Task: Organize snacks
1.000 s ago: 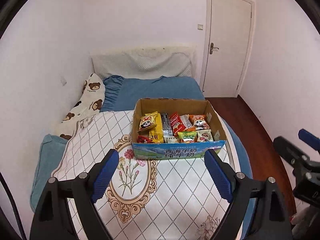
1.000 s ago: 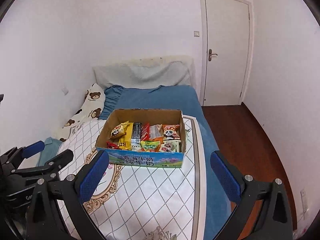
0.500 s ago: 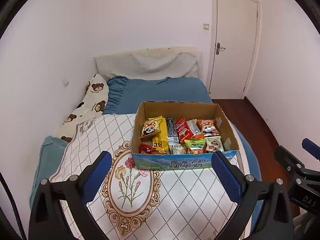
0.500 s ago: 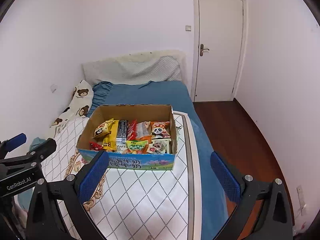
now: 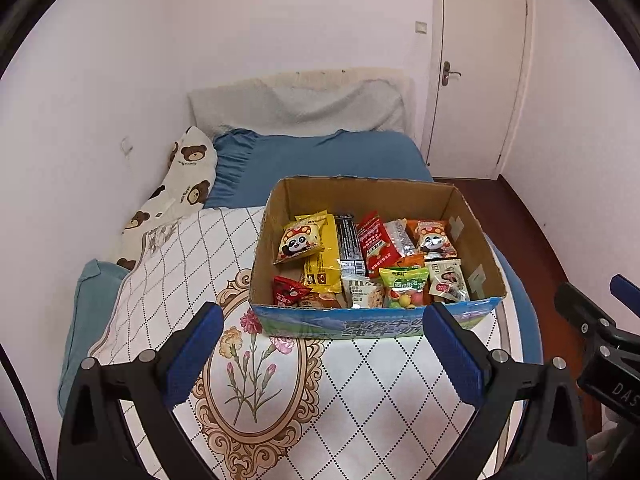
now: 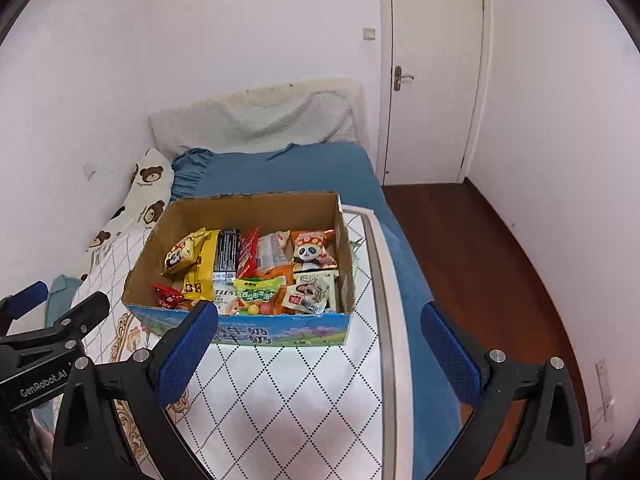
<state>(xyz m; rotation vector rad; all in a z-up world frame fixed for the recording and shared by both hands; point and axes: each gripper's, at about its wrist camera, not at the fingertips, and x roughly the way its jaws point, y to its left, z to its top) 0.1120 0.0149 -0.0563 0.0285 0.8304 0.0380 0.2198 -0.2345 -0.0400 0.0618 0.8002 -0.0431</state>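
A cardboard box (image 5: 372, 312) with a blue printed front panel sits in the centre of the left wrist view, resting on a white diamond-quilted mat (image 5: 360, 392) spread over the bed. It is packed with snack packets: a yellow panda-print bag (image 5: 298, 240) propped at the left, a taller yellow packet (image 5: 322, 268) behind it, a black bar wrapper (image 5: 349, 242), a red packet (image 5: 376, 242), an orange panda-print bag (image 5: 434, 238) at the right, a green gummy pouch (image 5: 404, 282) near the front wall and a small red wrapper (image 5: 288, 290) in the front left corner.

The left gripper (image 5: 324, 356) is spread wide with nothing between its blue pads (image 5: 190, 358), which frame the box's front edge. The right gripper (image 6: 320, 350) also stands wide apart and empty, its left finger overlapping the box's lower left corner in its own view.

Against the frames a second ago, the box looms larger and lower in both views, and the left gripper's fingers are further apart than they were.

The mat carries an oval floral medallion (image 5: 248, 380) at lower left. Beneath it lies a blue sheet (image 5: 320, 160), with a bear-print pillow (image 5: 176, 196) along the left wall and a pale headboard cushion (image 5: 296, 104) above. A white door (image 6: 434, 76) stands at upper right over dark wooden flooring (image 6: 480, 260).
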